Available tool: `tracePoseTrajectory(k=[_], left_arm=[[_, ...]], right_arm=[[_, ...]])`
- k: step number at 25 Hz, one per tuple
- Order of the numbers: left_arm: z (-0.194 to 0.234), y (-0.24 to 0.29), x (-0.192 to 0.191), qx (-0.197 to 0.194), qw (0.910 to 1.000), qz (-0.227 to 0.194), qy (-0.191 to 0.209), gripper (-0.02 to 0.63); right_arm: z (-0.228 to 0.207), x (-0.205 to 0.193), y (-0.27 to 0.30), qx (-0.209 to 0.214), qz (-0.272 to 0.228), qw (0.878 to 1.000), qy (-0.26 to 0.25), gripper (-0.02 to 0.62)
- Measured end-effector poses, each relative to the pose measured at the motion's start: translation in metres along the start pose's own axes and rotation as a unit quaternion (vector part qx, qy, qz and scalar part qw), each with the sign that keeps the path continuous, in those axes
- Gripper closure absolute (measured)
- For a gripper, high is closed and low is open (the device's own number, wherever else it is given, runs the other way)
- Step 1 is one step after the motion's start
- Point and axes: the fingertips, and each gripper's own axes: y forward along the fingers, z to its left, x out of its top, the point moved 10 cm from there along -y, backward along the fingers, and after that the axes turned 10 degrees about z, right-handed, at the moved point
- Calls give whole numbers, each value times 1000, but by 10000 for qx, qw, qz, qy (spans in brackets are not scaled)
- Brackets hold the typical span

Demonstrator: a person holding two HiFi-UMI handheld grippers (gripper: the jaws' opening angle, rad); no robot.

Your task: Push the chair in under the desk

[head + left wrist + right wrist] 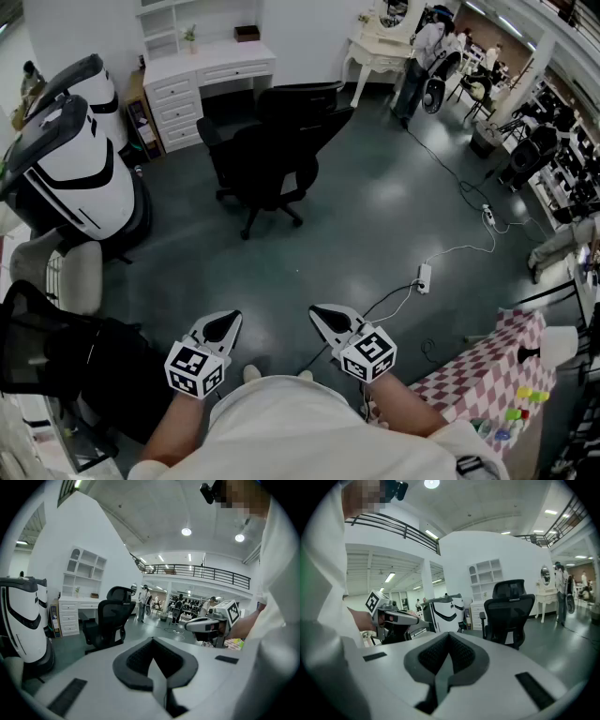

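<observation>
Well ahead of your two hand-held grippers, the black chair (272, 150) stands out on the open floor. It sits just short of the white desk (220, 53) beyond it and is not tucked under.

Your left hand-held gripper (223, 326) and right hand-held gripper (326, 319) hang close to your body, well apart from the chair. Each has its jaws pressed together on nothing and tips slightly toward the floor.

By my reading, no part of the push is done yet. You have yet to close the gap and set the hand-held grippers against the chair. Then you must roll it away from you into the dark knee space under the desk.

Beyond the chair and off to the left of your left hand-held gripper, the desk's drawers (173, 98) are all shut, so their contents are hidden. Farther off, on the desk top, sit a small brown box (247, 33) and a potted plant (190, 37). You cannot tell from here what the box holds.
</observation>
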Motion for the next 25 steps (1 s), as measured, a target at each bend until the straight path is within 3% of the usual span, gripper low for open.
tracePoseTrajectory(k=[11, 15, 16, 17, 25], left_arm=[[29, -23, -7, -91, 9999, -43, 119, 611], [44, -30, -12, -82, 9998, 1, 188, 605], [48, -31, -13, -68, 9997, 9, 214, 568], [52, -32, -14, -58, 9997, 15, 230, 523], [63, -15, -1, -102, 9997, -39, 226, 489]], right_arm=[[28, 8, 22, -218, -43, 9997, 37, 592], [41, 14, 31, -257, -302, 9992, 47, 592], [43, 15, 32, -270, -320, 9991, -3, 586], [45, 16, 34, -293, -312, 9991, -30, 542], [22, 19, 30, -748, -99, 9971, -122, 468]])
